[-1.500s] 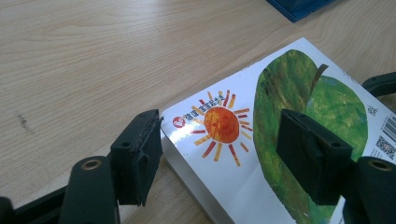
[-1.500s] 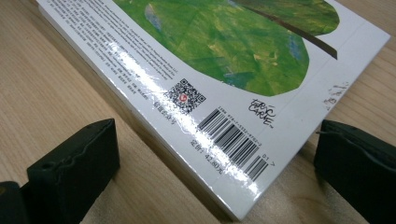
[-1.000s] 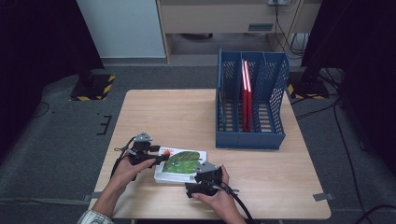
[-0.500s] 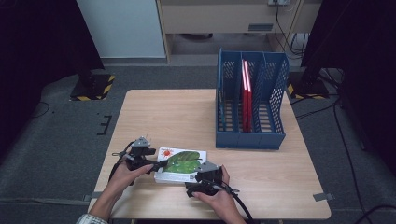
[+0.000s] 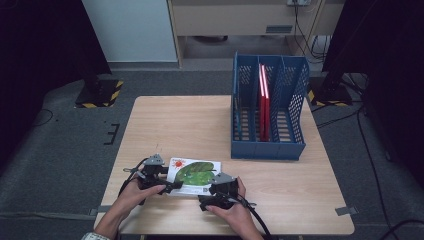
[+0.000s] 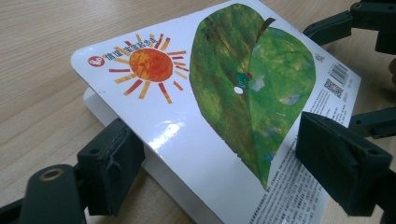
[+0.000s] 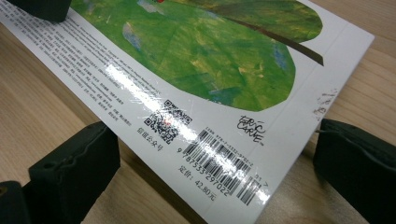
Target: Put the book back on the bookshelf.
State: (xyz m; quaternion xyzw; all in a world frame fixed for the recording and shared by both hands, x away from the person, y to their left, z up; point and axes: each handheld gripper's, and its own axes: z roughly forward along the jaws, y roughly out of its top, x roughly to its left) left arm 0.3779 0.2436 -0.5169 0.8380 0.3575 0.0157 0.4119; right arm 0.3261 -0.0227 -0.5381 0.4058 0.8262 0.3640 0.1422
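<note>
A thin picture book (image 5: 195,172) with a green leaf and an orange sun on its white cover lies flat near the table's front edge. My left gripper (image 5: 172,185) is at its left edge. In the left gripper view the book (image 6: 224,116) runs between the pads: one pad sits low beside the edge, the other over the cover. These jaws have just opened wider, then come in a little, without pinching the book. My right gripper (image 5: 212,189) is at the near right corner, open. The barcode corner (image 7: 219,186) lies between its spread pads.
A blue slotted file rack (image 5: 267,146) stands at the table's (image 5: 175,125) back right with two red books (image 5: 263,100) upright in its middle slot. The bare wooden top stretches behind the book. Both forearms come in over the front edge.
My left gripper has shifted slightly toward the table's near edge beside the book. The book and my right gripper have kept their places.
</note>
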